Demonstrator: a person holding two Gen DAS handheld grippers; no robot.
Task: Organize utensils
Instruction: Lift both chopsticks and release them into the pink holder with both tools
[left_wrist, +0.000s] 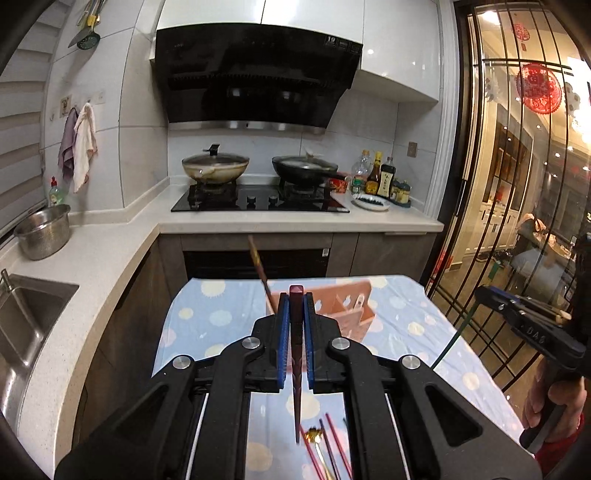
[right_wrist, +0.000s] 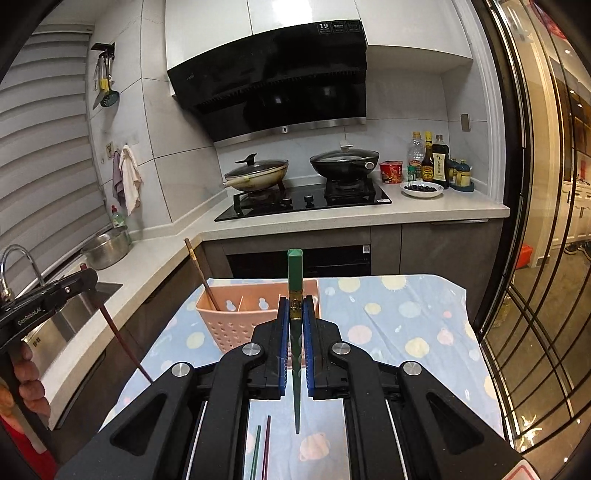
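Tablecloth (right_wrist: 406, 314): pale blue, dotted with cream, pink and yellow blobs. Utensil basket (right_wrist: 236, 317) salmon pink with a perforated wall; one chopstick (left_wrist: 296, 354) dark maroon, another chopstick (right_wrist: 295, 295) green with an amber band. Gripper pads (left_wrist: 283, 332) blue on black arms; loose sticks (left_wrist: 332, 450) on the cloth look red, possibly one dark.

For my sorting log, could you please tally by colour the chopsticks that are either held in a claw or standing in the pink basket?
Dark red chopstick: 1
Green chopstick: 1
Brown chopstick: 1
Total: 3
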